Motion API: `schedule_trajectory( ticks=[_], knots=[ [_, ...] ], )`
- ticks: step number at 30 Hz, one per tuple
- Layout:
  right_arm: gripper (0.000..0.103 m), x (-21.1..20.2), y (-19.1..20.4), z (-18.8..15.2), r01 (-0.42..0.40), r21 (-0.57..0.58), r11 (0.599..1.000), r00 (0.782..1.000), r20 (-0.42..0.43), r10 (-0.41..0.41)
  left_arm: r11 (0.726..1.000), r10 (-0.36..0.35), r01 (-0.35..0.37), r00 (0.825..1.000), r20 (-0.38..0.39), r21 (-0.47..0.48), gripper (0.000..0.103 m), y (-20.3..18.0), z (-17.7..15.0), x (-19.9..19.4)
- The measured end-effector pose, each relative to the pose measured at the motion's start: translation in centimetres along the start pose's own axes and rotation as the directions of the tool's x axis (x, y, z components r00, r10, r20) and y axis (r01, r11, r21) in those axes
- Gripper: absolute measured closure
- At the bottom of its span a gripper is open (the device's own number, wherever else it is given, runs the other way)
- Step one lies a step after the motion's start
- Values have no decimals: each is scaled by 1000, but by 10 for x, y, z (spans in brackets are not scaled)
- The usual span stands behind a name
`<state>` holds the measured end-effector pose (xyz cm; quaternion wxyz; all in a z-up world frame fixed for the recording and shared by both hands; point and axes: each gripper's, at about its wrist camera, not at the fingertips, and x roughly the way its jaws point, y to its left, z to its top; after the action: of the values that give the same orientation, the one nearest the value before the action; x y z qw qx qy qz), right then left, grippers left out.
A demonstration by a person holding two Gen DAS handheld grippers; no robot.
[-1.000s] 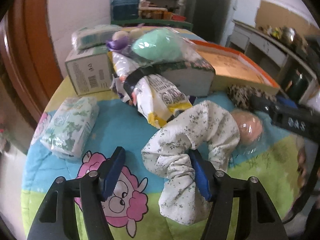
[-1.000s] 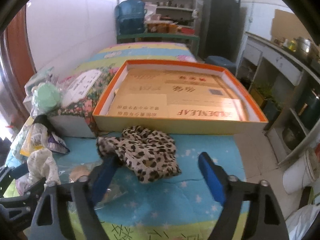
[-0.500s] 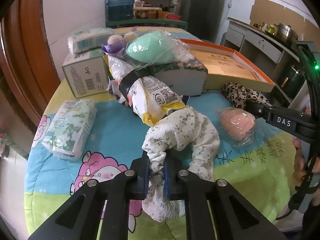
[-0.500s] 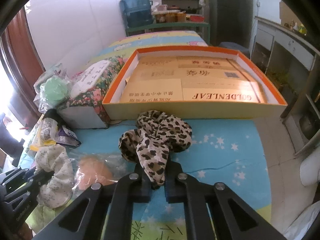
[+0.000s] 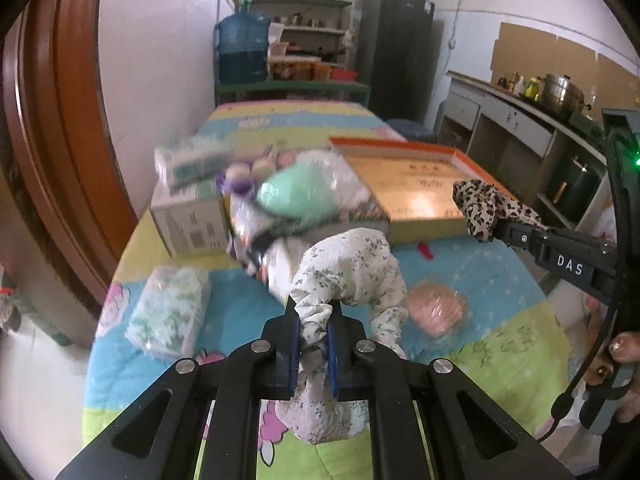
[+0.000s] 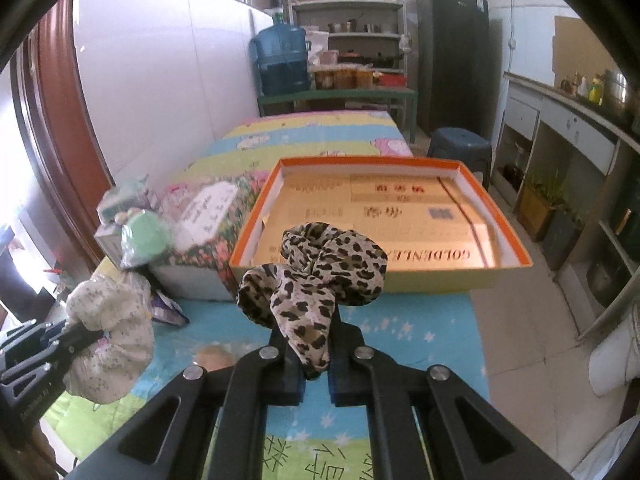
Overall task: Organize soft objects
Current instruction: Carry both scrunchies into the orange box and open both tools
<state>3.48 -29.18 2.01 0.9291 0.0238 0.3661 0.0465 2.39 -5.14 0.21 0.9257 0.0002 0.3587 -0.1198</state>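
My left gripper (image 5: 314, 322) is shut on a white floral cloth (image 5: 352, 264) and holds it lifted above the cartoon-print table cover. The cloth also shows in the right wrist view (image 6: 112, 320). My right gripper (image 6: 316, 344) is shut on a leopard-print cloth (image 6: 316, 272), lifted in front of the orange-rimmed open box (image 6: 464, 168). The leopard cloth also shows in the left wrist view (image 5: 484, 208), near the box (image 5: 400, 142). A pink soft object in clear wrap (image 5: 436, 308) lies on the cover.
A floral-topped box (image 6: 208, 248) left of the orange box carries a green soft pack (image 5: 296, 196). A white carton (image 5: 188, 224) and tissue packs (image 5: 170, 314) lie at the left. A wall and wooden door frame run along the left, a counter along the right.
Both grippers closed on their cloths, then lifted them off the cover. The leopard cloth has risen toward the orange box.
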Motion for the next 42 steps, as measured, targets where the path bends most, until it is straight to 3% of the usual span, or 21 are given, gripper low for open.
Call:
schedule_trajectory(
  ticks=[15, 17, 26, 33, 42],
  knots=[
    [95, -35, -9, 40, 28, -25, 999, 993, 119, -25, 999, -12, 7, 985, 171, 33, 92, -4, 77, -33],
    [95, -37, -6, 44, 16, -32, 999, 992, 129, -11, 1000, -13, 10, 984, 176, 15, 92, 3, 89, -37],
    [95, -32, 26, 68, -113, -56, 992, 983, 138, 120, 996, 89, -91, 973, 213, -4, 92, 30, 146, -47],
    [95, -6, 44, 89, -140, -53, 989, 979, 142, 146, 993, 121, -117, 970, 212, -30, 92, 42, 180, -29],
    [95, 25, 12, 107, -44, -15, 999, 989, 139, 46, 1000, 2, 2, 989, 146, -26, 92, 1, 193, 38]
  ],
)
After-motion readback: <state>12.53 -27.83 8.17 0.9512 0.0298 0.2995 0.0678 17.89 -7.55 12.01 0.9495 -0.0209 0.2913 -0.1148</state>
